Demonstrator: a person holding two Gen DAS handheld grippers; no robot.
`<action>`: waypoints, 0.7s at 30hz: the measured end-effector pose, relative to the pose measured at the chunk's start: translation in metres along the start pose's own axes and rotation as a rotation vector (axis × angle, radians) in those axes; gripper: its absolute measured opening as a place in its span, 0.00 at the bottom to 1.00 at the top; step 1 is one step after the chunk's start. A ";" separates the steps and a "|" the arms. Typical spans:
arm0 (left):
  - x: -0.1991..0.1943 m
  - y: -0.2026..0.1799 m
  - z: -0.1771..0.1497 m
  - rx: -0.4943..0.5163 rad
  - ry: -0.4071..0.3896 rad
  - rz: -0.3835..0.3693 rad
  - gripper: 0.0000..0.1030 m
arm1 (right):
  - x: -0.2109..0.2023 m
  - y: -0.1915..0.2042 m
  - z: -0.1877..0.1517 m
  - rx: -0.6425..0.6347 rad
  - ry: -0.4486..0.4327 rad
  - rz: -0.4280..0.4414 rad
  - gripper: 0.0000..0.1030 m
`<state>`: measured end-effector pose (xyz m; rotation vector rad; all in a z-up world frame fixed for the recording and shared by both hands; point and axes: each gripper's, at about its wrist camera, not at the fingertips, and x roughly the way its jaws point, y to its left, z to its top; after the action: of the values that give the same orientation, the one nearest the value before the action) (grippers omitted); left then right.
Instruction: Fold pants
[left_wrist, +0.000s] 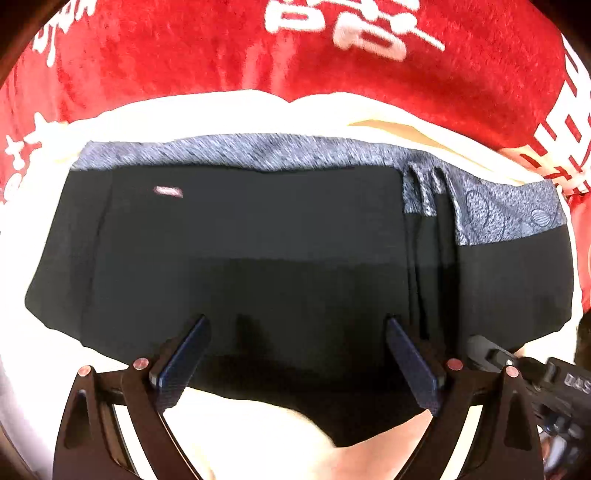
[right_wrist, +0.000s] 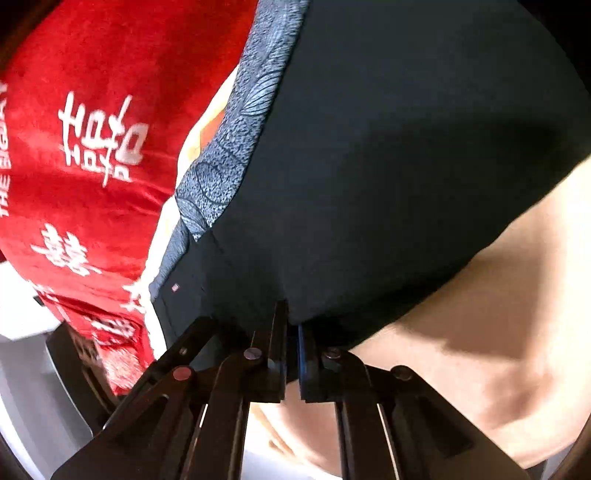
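1. Left wrist view: The black pants (left_wrist: 258, 251) lie as a wide, flattened block on a pale sheet (left_wrist: 207, 114), with a red printed blanket (left_wrist: 184, 48) behind. A grey patterned band (left_wrist: 236, 151) runs along the far edge, and a pleated fold stands near the right side. The left gripper (left_wrist: 295, 325) hangs over the near hem with its jaws spread wide and nothing between them: released. The right-hand tool shows at the lower right corner.

2. Right wrist view: The right gripper (right_wrist: 293, 325) is clenched on the near edge of the pants (right_wrist: 388, 166), the dark cloth pinched between its fingers (right_wrist: 277, 350). The patterned band (right_wrist: 236, 147) borders the red blanket (right_wrist: 92, 129) on the left; the sheet (right_wrist: 517, 314) lies bare on the right.

3. Progress, as a judgement: the garment looks already laid flat and perhaps doubled once, though the layers cannot be counted. At least 1 further fold appears to remain, with only 1 of 2 grippers holding cloth.
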<state>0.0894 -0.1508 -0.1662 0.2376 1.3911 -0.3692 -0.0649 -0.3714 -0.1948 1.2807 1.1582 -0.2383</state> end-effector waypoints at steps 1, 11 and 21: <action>-0.005 0.001 0.002 0.012 -0.015 0.009 0.94 | 0.000 0.005 0.000 -0.022 0.006 -0.010 0.06; -0.042 -0.051 0.033 0.105 -0.076 -0.009 0.94 | -0.104 0.019 0.029 -0.265 -0.097 -0.146 0.19; -0.010 -0.157 0.080 0.178 -0.073 -0.065 0.94 | -0.098 0.017 0.131 -0.352 -0.105 -0.296 0.15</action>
<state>0.0996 -0.3242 -0.1351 0.3221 1.2971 -0.5513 -0.0278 -0.5172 -0.1288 0.7793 1.2339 -0.3005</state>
